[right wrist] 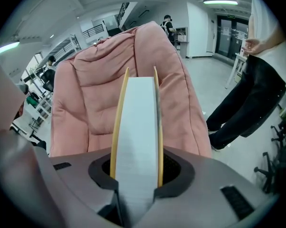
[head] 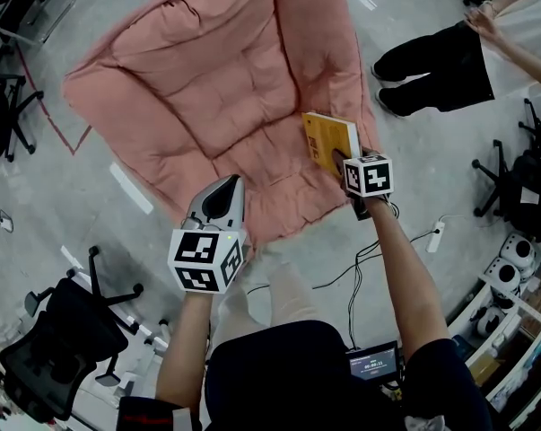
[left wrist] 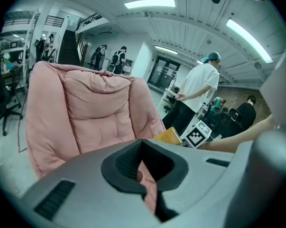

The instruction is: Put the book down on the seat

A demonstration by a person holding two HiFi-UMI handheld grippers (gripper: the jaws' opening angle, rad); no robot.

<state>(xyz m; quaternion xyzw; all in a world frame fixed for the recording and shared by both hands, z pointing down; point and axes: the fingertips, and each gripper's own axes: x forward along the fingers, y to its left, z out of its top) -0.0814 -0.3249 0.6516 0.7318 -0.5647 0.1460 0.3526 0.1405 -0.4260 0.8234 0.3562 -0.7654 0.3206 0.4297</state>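
Note:
A large pink padded seat lies on the floor in front of me. A yellow book hangs over the seat's right side, with my right gripper shut on its lower end. In the right gripper view the book stands edge-on between the jaws, white pages toward the camera, with the seat behind it. My left gripper hovers over the seat's near edge, shut with nothing in it. In the left gripper view the left gripper's jaws meet, and the book shows at the right.
A person in black trousers stands right of the seat. Office chairs stand at the lower left and far left. Cables and a power strip lie on the floor near my right arm. Shelving stands at the lower right.

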